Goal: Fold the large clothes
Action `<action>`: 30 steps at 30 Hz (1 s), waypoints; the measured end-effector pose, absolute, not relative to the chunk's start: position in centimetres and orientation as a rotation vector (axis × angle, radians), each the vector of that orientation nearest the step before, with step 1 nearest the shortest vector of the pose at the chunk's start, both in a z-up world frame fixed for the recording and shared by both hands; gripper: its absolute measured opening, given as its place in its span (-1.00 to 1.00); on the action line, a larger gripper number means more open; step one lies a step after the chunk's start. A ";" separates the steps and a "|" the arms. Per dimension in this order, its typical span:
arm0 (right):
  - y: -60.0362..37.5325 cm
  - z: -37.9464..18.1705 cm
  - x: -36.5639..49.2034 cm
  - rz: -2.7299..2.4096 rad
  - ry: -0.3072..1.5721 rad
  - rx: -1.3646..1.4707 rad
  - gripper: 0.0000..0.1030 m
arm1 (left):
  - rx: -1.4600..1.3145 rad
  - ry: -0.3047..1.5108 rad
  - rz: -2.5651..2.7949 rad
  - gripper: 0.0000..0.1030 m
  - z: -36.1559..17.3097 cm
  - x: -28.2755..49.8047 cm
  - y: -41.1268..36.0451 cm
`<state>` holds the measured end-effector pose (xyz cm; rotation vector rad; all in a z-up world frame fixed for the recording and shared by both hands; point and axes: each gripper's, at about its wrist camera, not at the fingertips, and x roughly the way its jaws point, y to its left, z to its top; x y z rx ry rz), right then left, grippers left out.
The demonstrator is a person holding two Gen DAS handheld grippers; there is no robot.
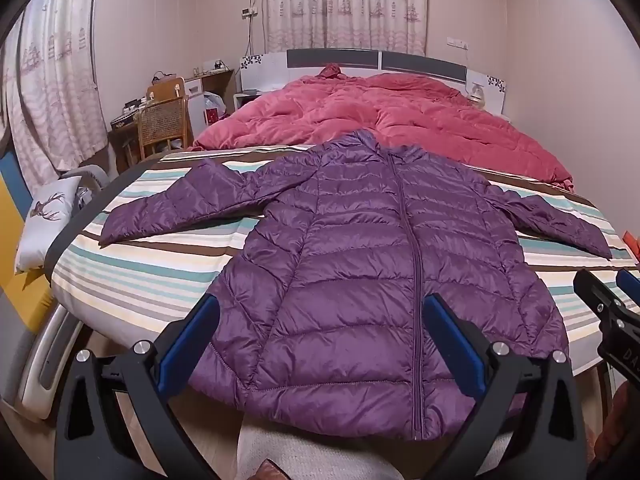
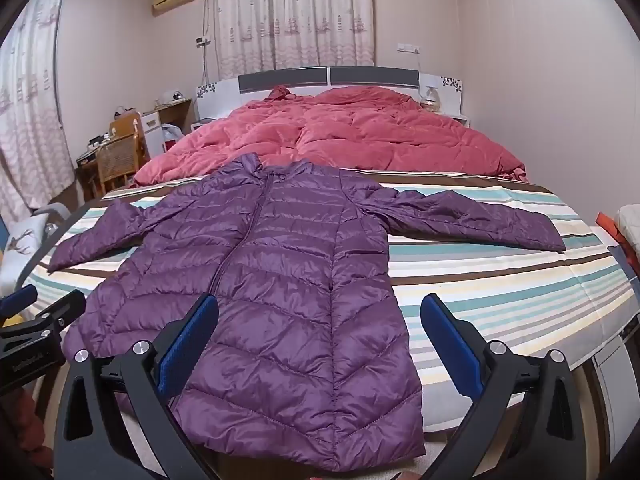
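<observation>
A purple quilted puffer jacket (image 1: 360, 264) lies flat, front up and zipped, on the striped bed sheet (image 1: 140, 276), sleeves spread to both sides and hem hanging over the near bed edge. It also shows in the right wrist view (image 2: 272, 280). My left gripper (image 1: 320, 304) is open and empty, held above the jacket's lower left part. My right gripper (image 2: 320, 304) is open and empty, above the jacket's lower right edge. The right gripper also shows at the right edge of the left wrist view (image 1: 608, 280), and the left gripper at the left edge of the right wrist view (image 2: 44, 300).
A rumpled red duvet (image 1: 392, 120) covers the far half of the bed up to the headboard (image 1: 376, 60). A wicker chair (image 1: 162, 124) and cluttered desk stand at the far left. A deer-print pillow (image 1: 44, 224) lies left of the bed. Curtains hang behind.
</observation>
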<state>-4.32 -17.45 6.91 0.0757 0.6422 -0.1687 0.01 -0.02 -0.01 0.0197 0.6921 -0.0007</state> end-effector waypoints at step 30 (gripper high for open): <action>-17.3 6.7 -4.4 -0.170 0.643 0.077 0.94 | 0.012 0.706 -0.008 0.97 -1.0 0.0 -0.4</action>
